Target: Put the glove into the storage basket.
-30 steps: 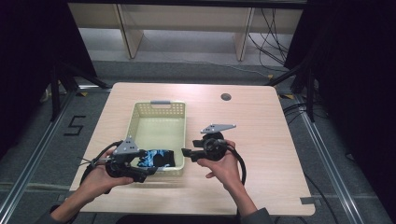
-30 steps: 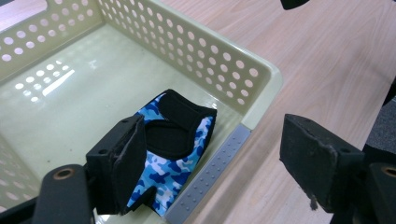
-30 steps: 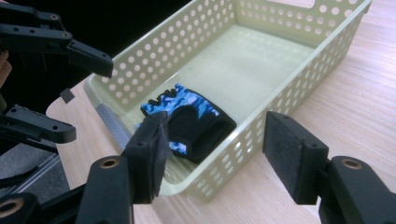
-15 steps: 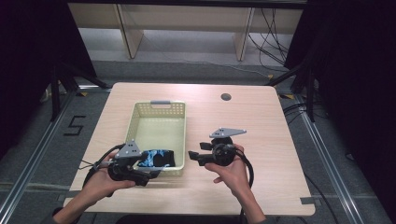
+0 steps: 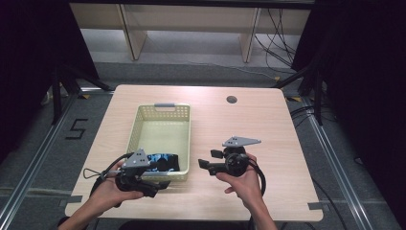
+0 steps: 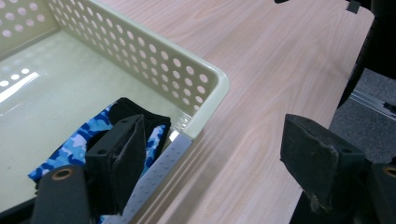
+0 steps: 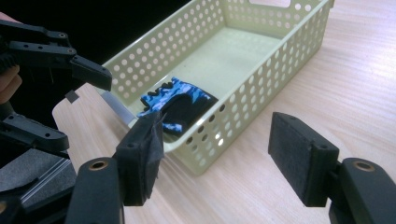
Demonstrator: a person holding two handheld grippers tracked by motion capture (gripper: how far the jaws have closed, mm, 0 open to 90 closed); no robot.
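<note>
The left gripper [image 5: 154,184] is held at the near left corner of the counter [image 5: 268,120], its jaws spread wide and nothing gripped between them. One jaw is seen inside the pale green basket [image 5: 135,125], the other outside over bare wood, so the basket's near wall is straddled. Just beyond and beside the inner jaw, a folded cloth in blue camouflage and black [image 6: 114,126] is lying on the basket floor, tucked into the near corner; whether the jaw is touching it cannot be told.

Further right, the basket's outer side wall is faced by the right gripper [image 5: 205,163], held near it over the counter. Its jaws are also fully apart and empty, with the cloth [image 7: 182,105] visible through the perforated wall ahead.

A risk is judged here: if the left gripper were closed as it sits, the rim [image 6: 205,88] could be pinched instead of the cloth, and the light basket dragged or tipped. A snag of the pad on the perforations is also possible, and the two grippers could be knocked together at that corner.
</note>
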